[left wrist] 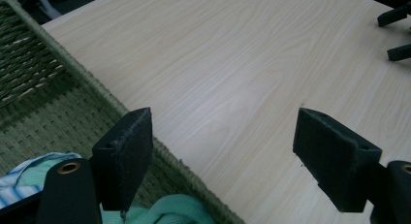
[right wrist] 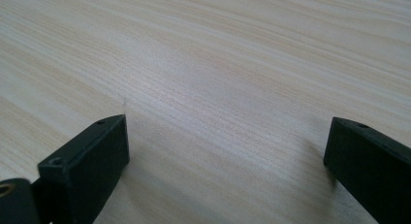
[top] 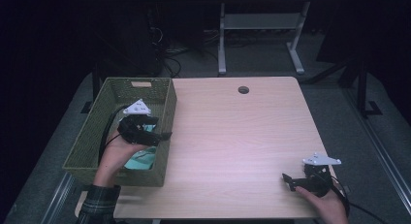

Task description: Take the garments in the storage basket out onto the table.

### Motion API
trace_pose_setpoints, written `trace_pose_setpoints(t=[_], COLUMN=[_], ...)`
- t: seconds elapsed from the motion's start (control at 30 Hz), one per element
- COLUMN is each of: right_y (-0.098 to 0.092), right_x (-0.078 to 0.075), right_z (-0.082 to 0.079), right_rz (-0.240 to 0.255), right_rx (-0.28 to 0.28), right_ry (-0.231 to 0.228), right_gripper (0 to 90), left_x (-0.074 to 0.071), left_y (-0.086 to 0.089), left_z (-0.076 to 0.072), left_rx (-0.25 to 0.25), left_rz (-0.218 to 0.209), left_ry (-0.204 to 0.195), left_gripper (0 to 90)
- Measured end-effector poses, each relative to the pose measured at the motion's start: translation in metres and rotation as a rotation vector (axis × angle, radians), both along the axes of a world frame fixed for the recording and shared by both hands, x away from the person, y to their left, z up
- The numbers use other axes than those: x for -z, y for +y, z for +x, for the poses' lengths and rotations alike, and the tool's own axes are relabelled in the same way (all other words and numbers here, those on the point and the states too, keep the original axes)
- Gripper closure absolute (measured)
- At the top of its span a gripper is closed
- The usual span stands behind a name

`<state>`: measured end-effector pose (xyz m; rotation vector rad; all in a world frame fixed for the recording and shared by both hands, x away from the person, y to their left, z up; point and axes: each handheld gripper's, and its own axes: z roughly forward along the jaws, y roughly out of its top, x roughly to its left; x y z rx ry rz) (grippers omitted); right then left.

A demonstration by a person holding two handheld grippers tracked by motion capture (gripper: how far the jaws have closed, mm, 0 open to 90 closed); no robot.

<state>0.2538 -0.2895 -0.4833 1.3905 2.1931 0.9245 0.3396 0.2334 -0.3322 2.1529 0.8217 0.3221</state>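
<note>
A green woven basket [top: 109,95] stands on the left part of the light wooden table [top: 232,136]. In it lies mint-green cloth [top: 144,158], with a blue-striped piece [left wrist: 17,183] beside it. My left gripper [top: 164,135] hovers over the basket's right rim, pointing toward the table's middle. Its jaws stand wide apart with nothing between them, and in the left gripper view the basket rim [left wrist: 82,73] and mint cloth [left wrist: 179,209] lie below the left gripper [left wrist: 223,122]. My right gripper [top: 287,180] rests low at the table's front right, open and empty, over bare wood in the right gripper view [right wrist: 228,132].
A round cable hole [top: 243,89] sits near the table's far edge. Behind the table stands another desk's white leg frame [top: 222,44], with cables on the dark floor. The right gripper's jaw tips [left wrist: 395,32] appear far off in the left gripper view.
</note>
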Motion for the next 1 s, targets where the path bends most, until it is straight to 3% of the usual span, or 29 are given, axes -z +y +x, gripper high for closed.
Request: trace_pose_setpoints(t=[1.0], right_y=[0.0], right_x=[0.0], right_z=[0.0], right_rz=[0.0], right_rx=[0.0], right_ry=[0.0], right_gripper=[2.0], left_x=[0.011], left_y=[0.052], left_z=[0.007], left_rx=[-0.104], left_rz=[0.054], left_ry=[0.012], left_gripper=[29.4])
